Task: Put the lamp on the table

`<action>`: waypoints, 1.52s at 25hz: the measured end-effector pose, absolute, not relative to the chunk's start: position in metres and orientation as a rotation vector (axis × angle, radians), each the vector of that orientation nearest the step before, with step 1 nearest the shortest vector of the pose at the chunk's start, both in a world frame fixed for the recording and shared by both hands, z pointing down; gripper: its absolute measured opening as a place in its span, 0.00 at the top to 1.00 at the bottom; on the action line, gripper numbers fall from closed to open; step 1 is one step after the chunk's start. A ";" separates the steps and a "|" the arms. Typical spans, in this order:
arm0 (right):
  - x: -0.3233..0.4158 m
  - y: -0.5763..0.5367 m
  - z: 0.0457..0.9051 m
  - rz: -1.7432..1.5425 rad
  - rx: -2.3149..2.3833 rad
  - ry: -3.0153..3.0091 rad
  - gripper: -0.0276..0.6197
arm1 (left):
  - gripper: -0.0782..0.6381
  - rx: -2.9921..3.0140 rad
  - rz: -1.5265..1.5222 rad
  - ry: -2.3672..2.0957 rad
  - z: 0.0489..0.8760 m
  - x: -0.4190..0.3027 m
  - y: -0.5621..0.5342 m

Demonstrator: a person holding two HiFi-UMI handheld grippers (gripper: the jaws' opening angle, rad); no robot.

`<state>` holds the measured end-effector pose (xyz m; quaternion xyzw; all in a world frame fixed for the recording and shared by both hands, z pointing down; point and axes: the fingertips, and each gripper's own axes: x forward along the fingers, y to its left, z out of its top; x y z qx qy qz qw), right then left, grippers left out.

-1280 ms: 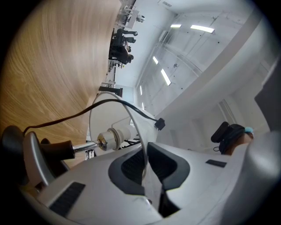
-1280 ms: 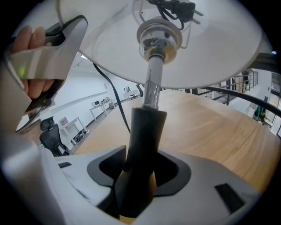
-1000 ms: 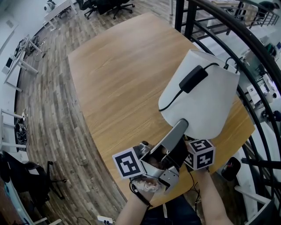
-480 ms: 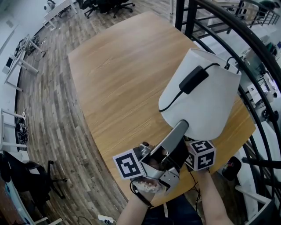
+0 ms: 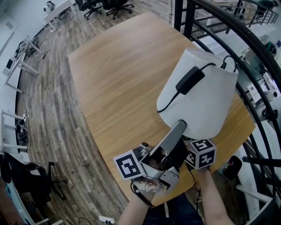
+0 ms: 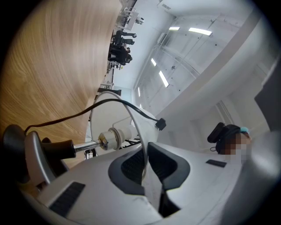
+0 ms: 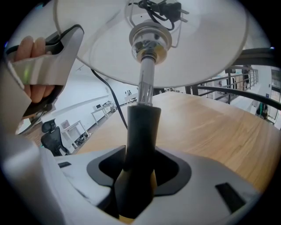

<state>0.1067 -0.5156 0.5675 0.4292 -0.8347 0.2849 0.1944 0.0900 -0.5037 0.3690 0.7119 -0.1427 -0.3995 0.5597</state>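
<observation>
Step in hand: carrying. The lamp (image 5: 197, 94) is in the air, tilted, above the counter's (image 5: 118, 79) near right edge. It is not set down yet.
Left gripper (image 6: 147, 165): jaws clenched on the thin white rim of the lampshade (image 6: 141, 132), which runs between the pads.
Right gripper (image 7: 139, 169): jaws grasping the lamp's dark stem (image 7: 141, 127) just below the metal rod and bulb socket.
Cord: the black cord with its inline switch (image 5: 190, 79) is draped over the outside of the shade. The plug (image 7: 164, 9) is tucked inside the shade by the socket.
Base: no view shows it clearly.
Next move, as I judge it: bring the stem upright, lower the lamp onto bare wood well in from the edge, then release the shade rim before the stem. Both hands must turn together, or the thin shade may buckle in the left jaws.
Risk: the loose cord could catch under the base.
Writing: no brand or label is readable. Only black-and-white square markers on the gripper cubes (image 5: 128, 163).
</observation>
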 end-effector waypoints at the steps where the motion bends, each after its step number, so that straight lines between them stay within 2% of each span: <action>1: 0.107 -0.515 0.568 0.808 1.209 -2.345 0.63 | 0.82 1.682 -0.942 -0.336 0.369 0.090 -0.503; 38: 0.125 -0.433 0.555 0.853 1.366 -2.292 0.63 | 0.78 1.676 -0.946 -0.364 0.380 0.073 -0.458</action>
